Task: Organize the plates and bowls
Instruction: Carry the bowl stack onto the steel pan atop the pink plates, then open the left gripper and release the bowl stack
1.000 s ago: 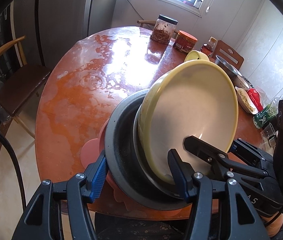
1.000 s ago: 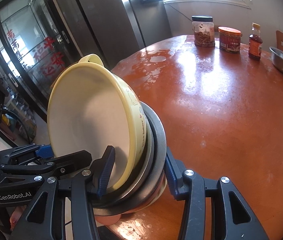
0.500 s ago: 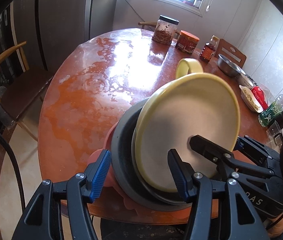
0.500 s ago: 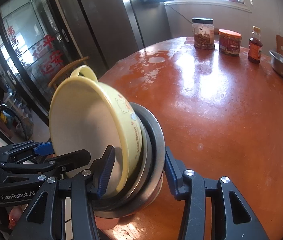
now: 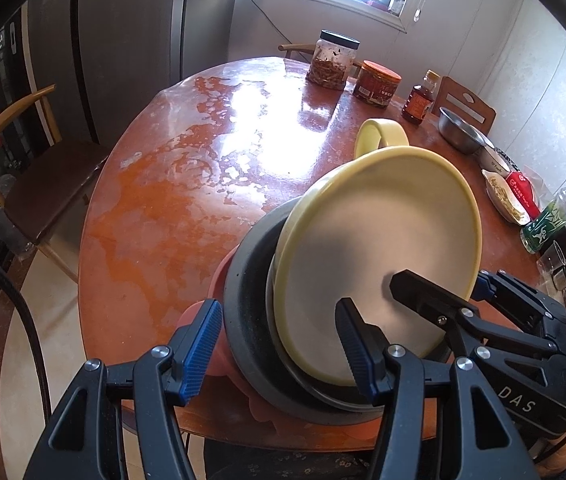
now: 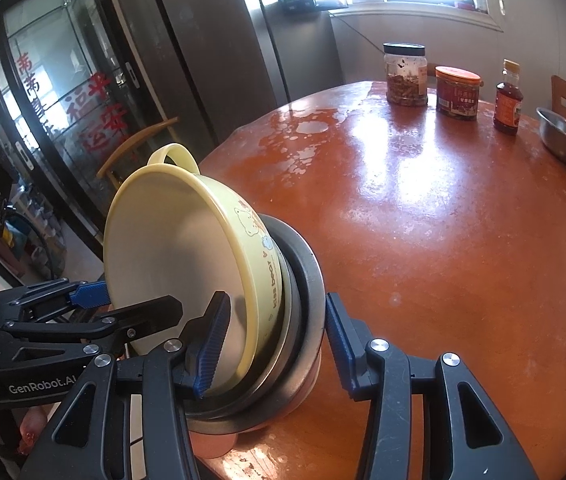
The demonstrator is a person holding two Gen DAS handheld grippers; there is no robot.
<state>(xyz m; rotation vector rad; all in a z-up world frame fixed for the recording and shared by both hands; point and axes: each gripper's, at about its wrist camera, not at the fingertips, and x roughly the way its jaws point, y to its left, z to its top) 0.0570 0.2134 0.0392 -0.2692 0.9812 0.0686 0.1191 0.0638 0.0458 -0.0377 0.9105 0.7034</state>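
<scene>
A tilted stack of dishes hangs at the near edge of the round table (image 5: 171,208). A yellow handled bowl (image 5: 383,248) lies on dark grey plates (image 5: 243,304), with a pink plate (image 5: 223,276) underneath. My left gripper (image 5: 279,350) is shut on the stack, one pad inside the bowl and one on the pink underside. My right gripper (image 6: 275,346) clamps the other side of the yellow bowl (image 6: 171,248) and grey plates (image 6: 303,280). Each gripper shows in the other's view. I cannot tell whether the stack touches the table.
Along the table's far side stand a black-lidded jar (image 5: 333,60), a red-lidded jar (image 5: 377,84), a sauce bottle (image 5: 419,100) and a steel bowl (image 5: 461,132). Snack dishes and packets (image 5: 511,196) crowd the right edge. A wooden chair (image 5: 43,184) stands at the left.
The stack sits slightly lower in both views and the yellow bowl's handle shows more. Both grips look the same.
</scene>
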